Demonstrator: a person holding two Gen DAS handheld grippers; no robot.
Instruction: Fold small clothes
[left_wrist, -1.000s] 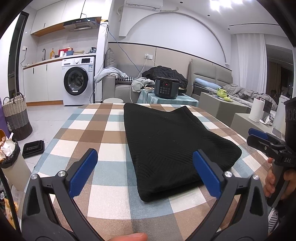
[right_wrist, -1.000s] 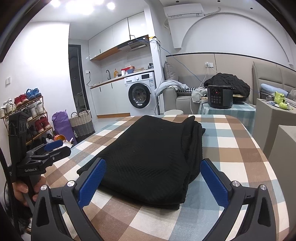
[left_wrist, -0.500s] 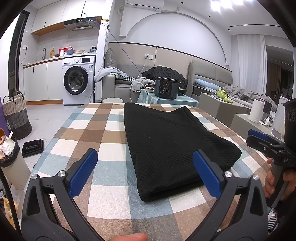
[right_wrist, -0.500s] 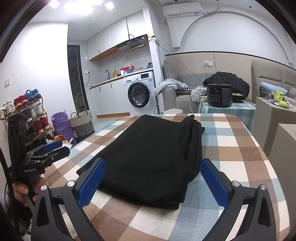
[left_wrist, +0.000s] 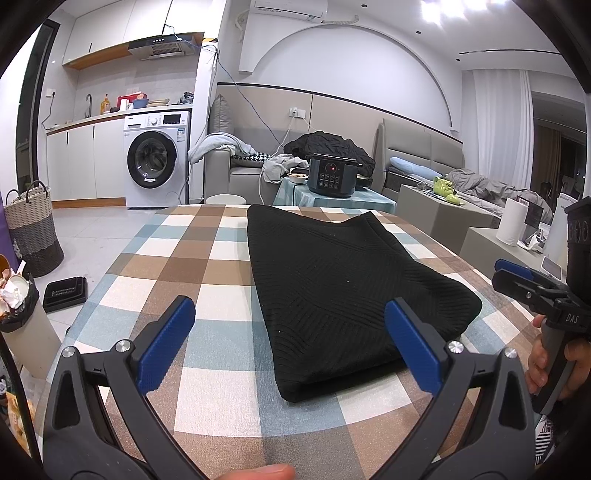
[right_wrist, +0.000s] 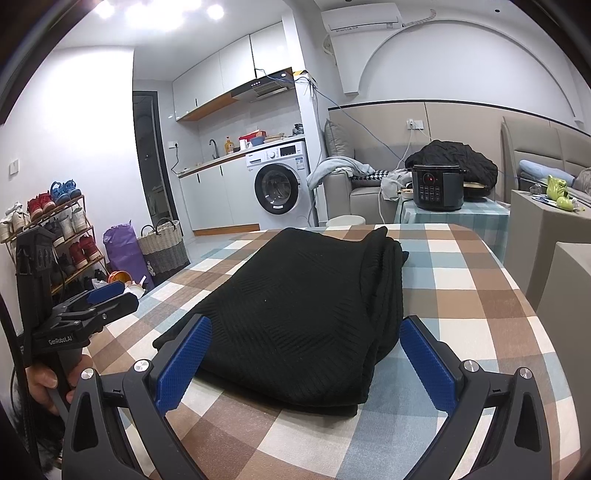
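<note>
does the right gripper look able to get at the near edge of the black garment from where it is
Probably yes. The right gripper is open, with its jaws spread either side of the folded black garment and its near edge just ahead on the checked tablecloth. Nothing lies between; the left gripper is off to the side.

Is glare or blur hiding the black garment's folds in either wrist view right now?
Left wrist view: sharp and evenly lit, the black garment shows its knit ribs, though fisheye bends the checked tablecloth. Right wrist view: ceiling lights blow out the top left, but the garment's stacked layers along its right edge stay readable; only a soft shadow lies under its near edge.
</note>
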